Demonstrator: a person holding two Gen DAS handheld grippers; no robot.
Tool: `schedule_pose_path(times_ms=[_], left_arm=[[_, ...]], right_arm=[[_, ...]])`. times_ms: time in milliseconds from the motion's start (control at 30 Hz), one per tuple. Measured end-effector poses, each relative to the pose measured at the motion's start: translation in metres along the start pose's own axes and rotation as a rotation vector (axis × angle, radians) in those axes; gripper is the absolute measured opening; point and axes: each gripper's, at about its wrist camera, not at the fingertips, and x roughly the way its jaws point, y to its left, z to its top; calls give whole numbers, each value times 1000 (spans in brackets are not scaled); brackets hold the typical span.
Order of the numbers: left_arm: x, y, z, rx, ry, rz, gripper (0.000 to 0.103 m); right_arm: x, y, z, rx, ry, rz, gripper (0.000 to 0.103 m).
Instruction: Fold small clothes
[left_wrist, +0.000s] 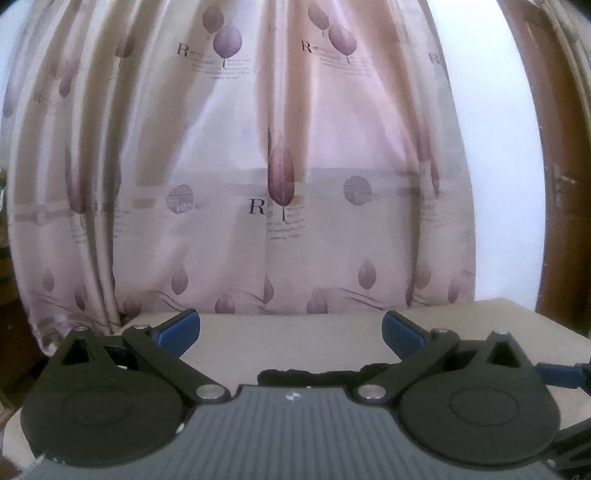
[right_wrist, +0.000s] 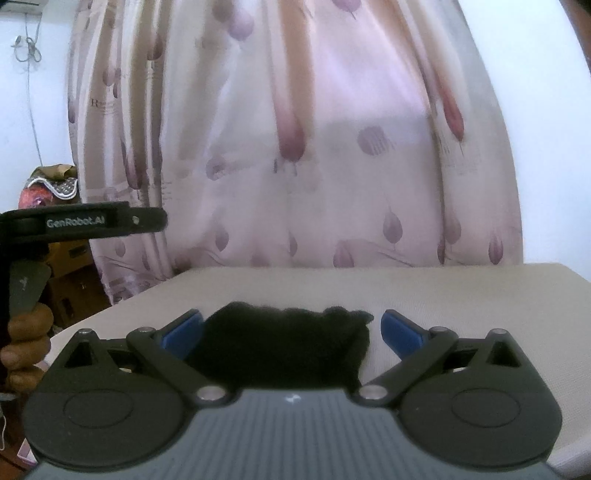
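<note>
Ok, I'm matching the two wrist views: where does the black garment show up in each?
Left wrist: black garment is a thin strip at bottom centre, just above the gripper body.
Right wrist: black garment is a large dark mass at lower centre, between the blue fingers.
Shared landmark: leaf-print curtain.

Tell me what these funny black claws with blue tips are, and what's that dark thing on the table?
They are two grabbing tools, and a person holds one in each hand. Each tool has a small camera looking out along its two blue fingers, so each picture comes from one tool. The left gripper is open and holds nothing. The right gripper is open too, with a black cloth lying between its fingers on the beige table. The cloth is small clothing waiting to be folded. Behind hangs a pink curtain. In the right picture you can see the person's hand holding the other tool.
</note>
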Motion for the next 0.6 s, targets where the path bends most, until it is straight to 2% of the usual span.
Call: schedule_pose_path(times_ms=[267,467,600], left_arm=[[8,-1,-14,-21,61,-51,103],[23,-5,-32,-9,128,-50,103],[27,-5,-44,-8,115,-24,103]], right_arm=[[1,0,-1,-4,16,-6,103],[9,-2,-10,2,49,-20,103],[12,-3,-14,7,65,-39,103]])
